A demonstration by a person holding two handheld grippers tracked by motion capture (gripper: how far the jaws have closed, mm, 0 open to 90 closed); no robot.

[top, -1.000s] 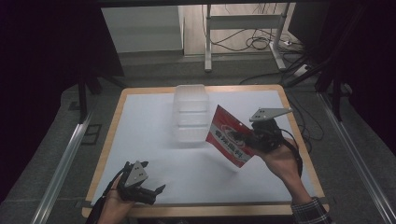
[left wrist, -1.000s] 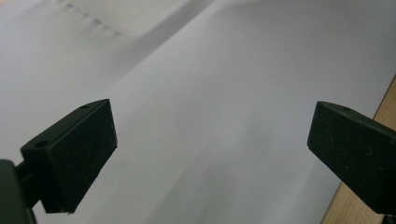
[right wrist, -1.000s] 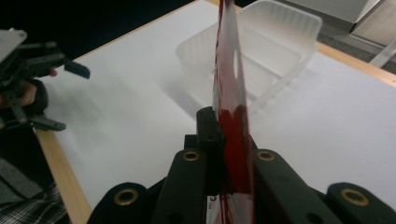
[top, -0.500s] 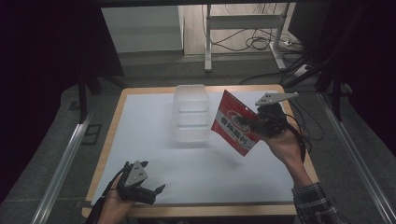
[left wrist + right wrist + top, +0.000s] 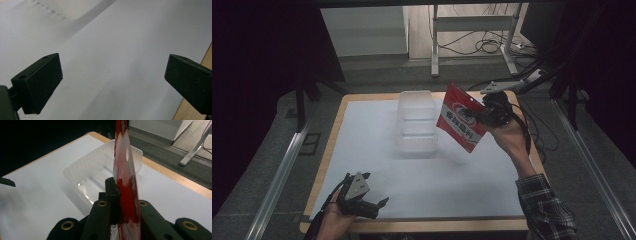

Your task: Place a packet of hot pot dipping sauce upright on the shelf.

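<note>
packet [image 5: 126, 195] top (cut off by frame)

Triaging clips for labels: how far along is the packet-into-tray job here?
Done: the right gripper has the red snack packet clamped by one edge and lifted off the white table. In hand: the packet hangs beside the clear plastic tray, not over it. Left, by my guess: carry it over the tray, lower, release. The left gripper sits open near the table's front edge.
</note>
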